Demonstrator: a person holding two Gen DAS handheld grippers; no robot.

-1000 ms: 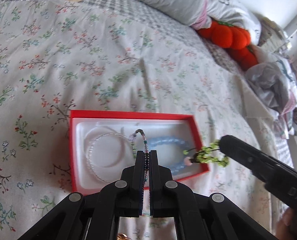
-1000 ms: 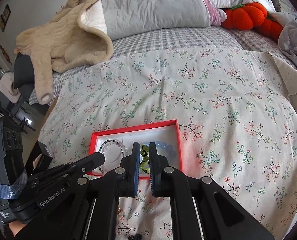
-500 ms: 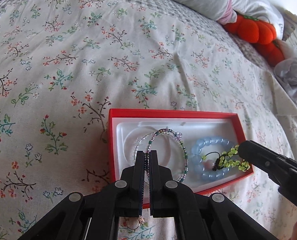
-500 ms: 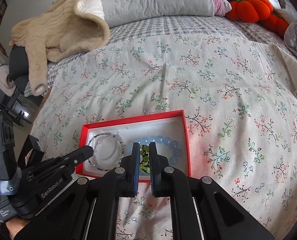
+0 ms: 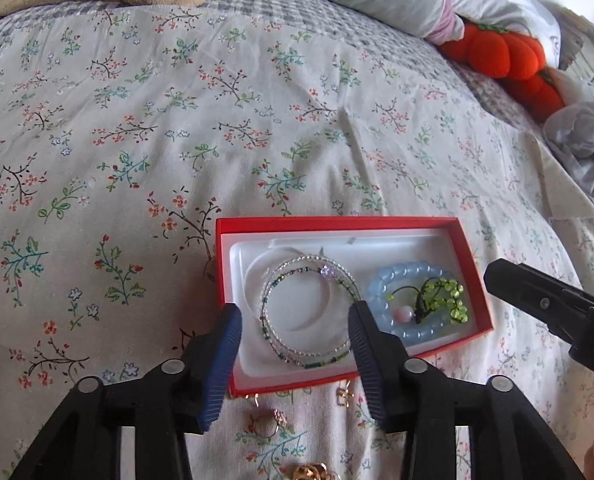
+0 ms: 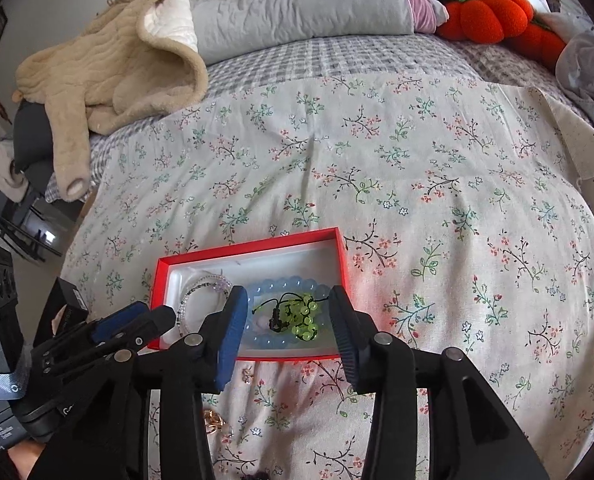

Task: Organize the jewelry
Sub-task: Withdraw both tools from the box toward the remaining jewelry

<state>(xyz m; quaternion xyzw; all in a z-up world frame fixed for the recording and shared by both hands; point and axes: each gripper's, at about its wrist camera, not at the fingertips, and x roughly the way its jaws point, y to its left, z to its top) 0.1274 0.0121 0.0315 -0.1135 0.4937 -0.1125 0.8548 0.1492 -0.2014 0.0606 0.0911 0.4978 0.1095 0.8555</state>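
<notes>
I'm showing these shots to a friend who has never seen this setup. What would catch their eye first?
Probably the red box on the floral bedspread, its white tray holding a pale blue bead bracelet with a green bead bracelet on top, beside thin beaded bangles. Next, the left gripper and right gripper, fingers opening above the box, nothing between them. At the head of the bed sits a bright orange pumpkin plush.

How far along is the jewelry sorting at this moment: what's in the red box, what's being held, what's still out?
Done: the beaded wire bangles, blue bead bracelet and green bead bracelet lie in the red box. In hand: nothing; the left gripper and right gripper are both opening, with nothing gripped. Left: small gold pieces on the floral bedspread in front of the box.
</notes>
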